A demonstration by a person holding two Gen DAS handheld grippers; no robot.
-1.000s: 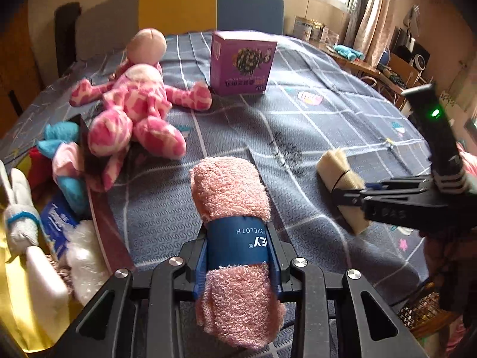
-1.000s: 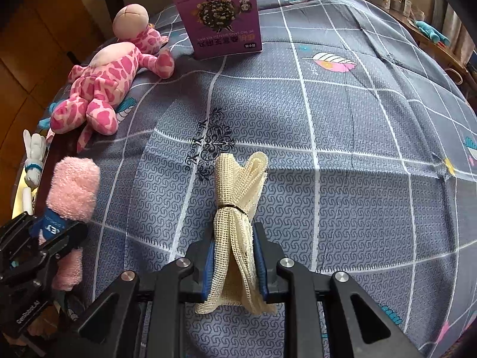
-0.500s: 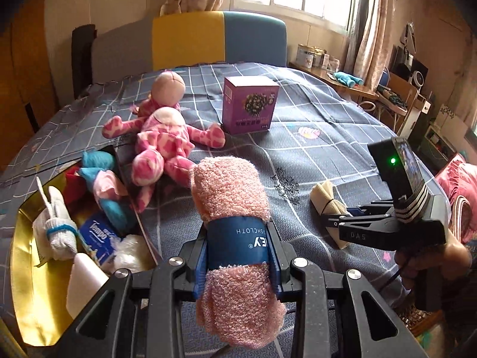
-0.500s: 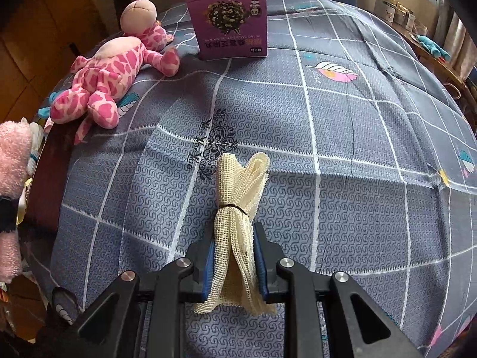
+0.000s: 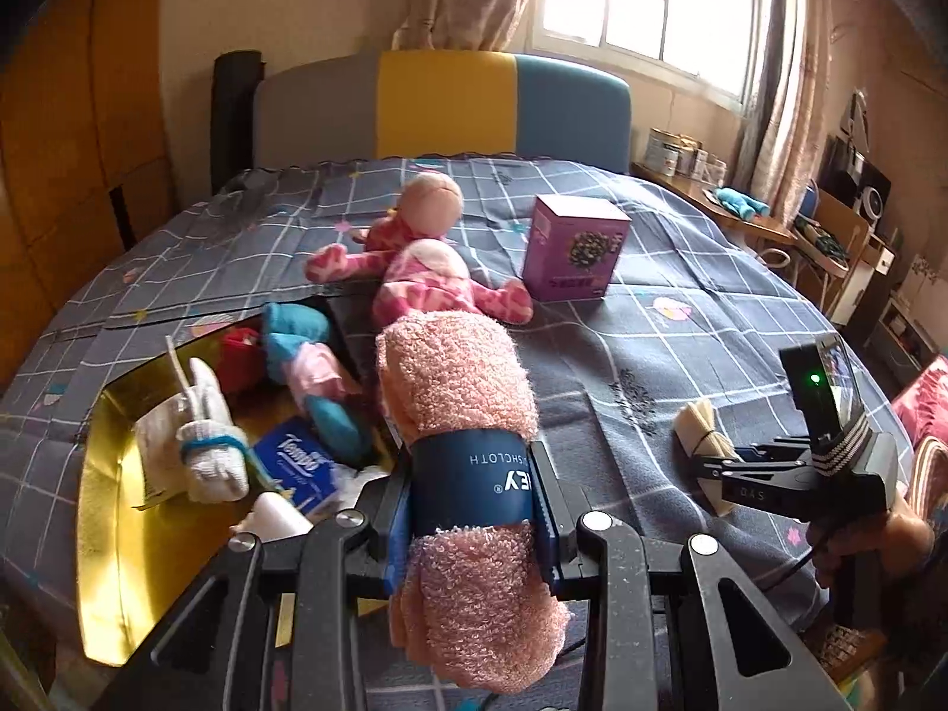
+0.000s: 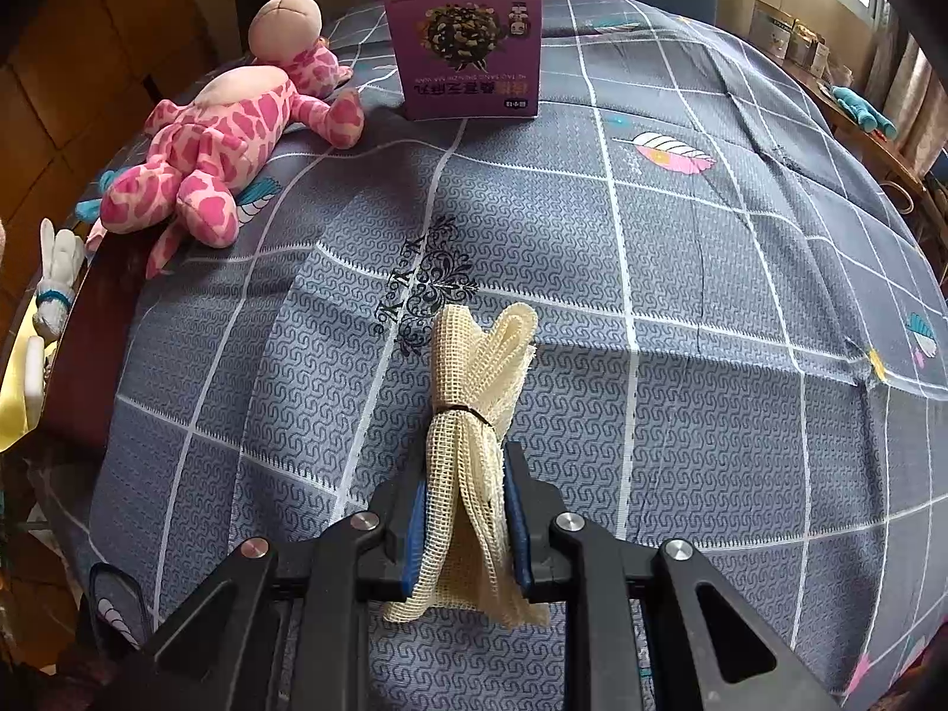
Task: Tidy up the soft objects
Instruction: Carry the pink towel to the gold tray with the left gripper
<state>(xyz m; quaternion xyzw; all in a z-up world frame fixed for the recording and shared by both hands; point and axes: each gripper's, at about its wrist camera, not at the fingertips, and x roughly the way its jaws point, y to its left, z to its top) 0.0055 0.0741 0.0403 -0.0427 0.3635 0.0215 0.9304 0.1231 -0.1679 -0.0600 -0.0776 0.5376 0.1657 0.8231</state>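
My left gripper (image 5: 474,492) is shut on a rolled pink towel (image 5: 456,391) with a blue paper band, held above the bed beside the gold-lined box (image 5: 101,533). The box holds several soft items: a white rolled cloth (image 5: 204,450), a blue tissue pack (image 5: 296,465), and a blue and pink toy (image 5: 314,373). My right gripper (image 6: 468,509) is shut on a cream mesh cloth bundle (image 6: 474,379) tied with a band, low over the bedspread; it also shows in the left wrist view (image 5: 705,444). A pink spotted plush doll (image 6: 219,130) lies further back, left.
A purple carton (image 6: 468,47) stands upright on the grey checked bedspread (image 6: 711,296) behind the plush doll. The box's dark flap (image 6: 89,343) lies at the bed's left side. A headboard (image 5: 444,101) is at the back, desk and shelves to the right.
My left gripper has risen and pulled back with the pink towel, so the gold box now shows below it. My right gripper has hardly moved and still holds the mesh cloth.
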